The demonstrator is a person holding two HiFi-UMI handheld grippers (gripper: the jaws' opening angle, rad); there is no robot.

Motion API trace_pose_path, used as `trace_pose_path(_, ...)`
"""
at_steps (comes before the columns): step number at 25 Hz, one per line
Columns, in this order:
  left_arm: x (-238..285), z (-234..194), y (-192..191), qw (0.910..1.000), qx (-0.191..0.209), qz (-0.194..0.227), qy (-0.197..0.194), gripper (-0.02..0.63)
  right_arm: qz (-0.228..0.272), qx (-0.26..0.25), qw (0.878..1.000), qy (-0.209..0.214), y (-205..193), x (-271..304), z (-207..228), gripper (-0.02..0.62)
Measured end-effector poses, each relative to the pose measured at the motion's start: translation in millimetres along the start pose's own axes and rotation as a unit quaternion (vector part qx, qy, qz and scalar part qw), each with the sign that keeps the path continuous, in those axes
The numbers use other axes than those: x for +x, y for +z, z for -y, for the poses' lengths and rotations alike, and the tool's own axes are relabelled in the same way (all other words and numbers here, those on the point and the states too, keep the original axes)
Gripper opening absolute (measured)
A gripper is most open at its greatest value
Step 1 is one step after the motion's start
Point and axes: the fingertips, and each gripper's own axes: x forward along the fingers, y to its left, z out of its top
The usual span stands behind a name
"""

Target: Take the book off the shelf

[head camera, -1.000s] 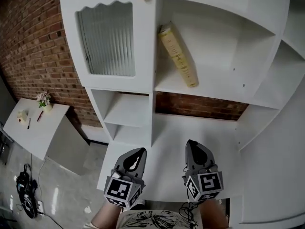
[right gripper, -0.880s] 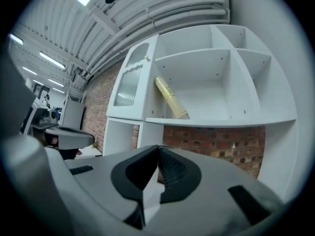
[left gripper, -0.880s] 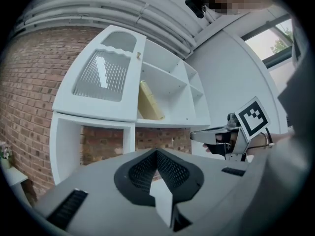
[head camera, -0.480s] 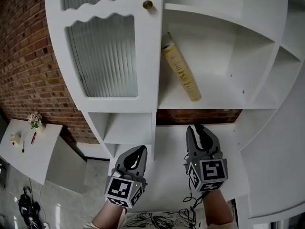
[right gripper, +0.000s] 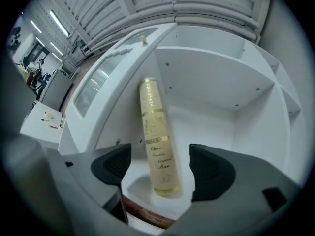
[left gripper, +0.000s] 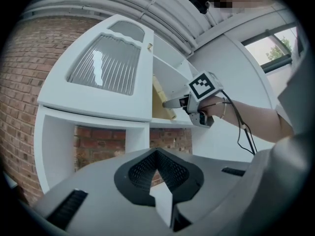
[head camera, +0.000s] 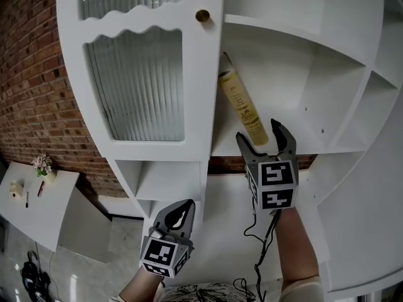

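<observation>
Jaws of the right gripper [head camera: 259,136] are opening and stand wide. In the right gripper view the lower end of the slim pale-yellow book with gold lettering on its spine [right gripper: 156,132] shows in the gap between them, and neither pad touches it. The book stands on the floor of an open compartment of the white wooden shelf unit [head camera: 302,74]. It is tilted, with its top leaning toward the compartment's left wall and its foot further to the right, near the front edge of the board. The right gripper is raised to that board's level, with the person's forearm stretched out under it. Jaws of the left gripper [left gripper: 157,154] are closed together with nothing between them. This gripper hangs low, well apart from the book, and points toward the lower open shelves. Just left of the book's compartment is a white cabinet door with a ribbed glass pane and a wavy top edge [head camera: 141,87], with a small round brass knob [head camera: 202,16] near its upper right corner. A red brick wall [head camera: 38,74] runs behind and to the left of the unit. Below it stands a small white side table [head camera: 31,203] with a little pot of flowers [head camera: 43,164] on top.
</observation>
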Motion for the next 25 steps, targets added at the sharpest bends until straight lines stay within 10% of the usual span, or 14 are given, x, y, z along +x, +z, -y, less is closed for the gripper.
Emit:
trace_pose_path(16,15.3,-9.8,-6.7,0.9997,0.022,-0.002,-0.006,0.012,-0.108,-0.033,0.992,0.057,-6.7,95.2,-7.3,0.377)
trace_pose_path(25,14.8,-19.3,-11.9,0.9998,0.016,0.003,0.009,0.012,-0.102,-0.079,0.992,0.004,0.4,95.6,11.5,0.230)
